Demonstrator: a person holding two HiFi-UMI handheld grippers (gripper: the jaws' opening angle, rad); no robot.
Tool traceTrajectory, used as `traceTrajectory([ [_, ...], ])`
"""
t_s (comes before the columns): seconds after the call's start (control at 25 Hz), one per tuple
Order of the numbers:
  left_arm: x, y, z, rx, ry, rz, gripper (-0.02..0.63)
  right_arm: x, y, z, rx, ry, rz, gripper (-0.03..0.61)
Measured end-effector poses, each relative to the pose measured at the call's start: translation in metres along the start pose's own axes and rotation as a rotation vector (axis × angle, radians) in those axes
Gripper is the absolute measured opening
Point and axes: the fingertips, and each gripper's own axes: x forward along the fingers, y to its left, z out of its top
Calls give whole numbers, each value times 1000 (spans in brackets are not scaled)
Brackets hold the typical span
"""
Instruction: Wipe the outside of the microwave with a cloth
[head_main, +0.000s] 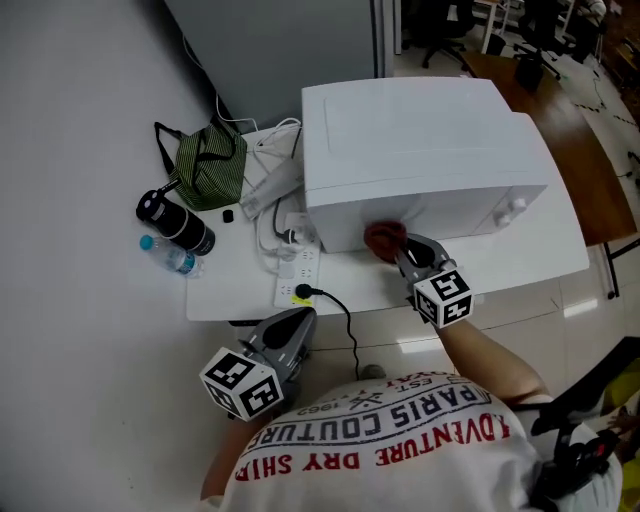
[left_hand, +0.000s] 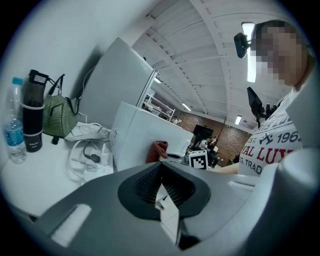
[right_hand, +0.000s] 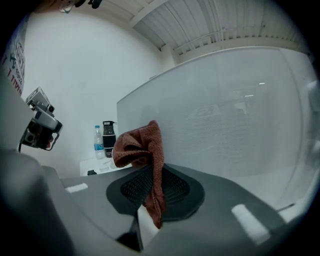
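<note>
A white microwave (head_main: 420, 150) stands on a white table (head_main: 240, 285); its near side fills the right gripper view (right_hand: 235, 115) and shows in the left gripper view (left_hand: 145, 137). My right gripper (head_main: 392, 250) is shut on a reddish-brown cloth (head_main: 383, 240), whose bunched top (right_hand: 140, 145) sits close against that near side, low down. The cloth (left_hand: 157, 150) also peeks out in the left gripper view. My left gripper (head_main: 292, 325) hangs below the table's front edge, jaws shut with nothing between them (left_hand: 161, 186).
At the table's left stand a black flask (head_main: 175, 222), a small water bottle (head_main: 168, 255) and a green striped bag (head_main: 212, 165). A white power strip (head_main: 297, 272) with a black plug and cables lies beside the microwave. A wooden desk (head_main: 570, 150) stands at the right.
</note>
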Motion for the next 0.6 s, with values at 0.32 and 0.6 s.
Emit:
traceTrajectory([
  [0.32,59,-42,2,46,55,-143,-5,-78,-102,-1,47,-21,-236,40],
  [0.6,91,-69,5,81,95,-231,-5,-130,-170,-9,121,-21,-398,38],
])
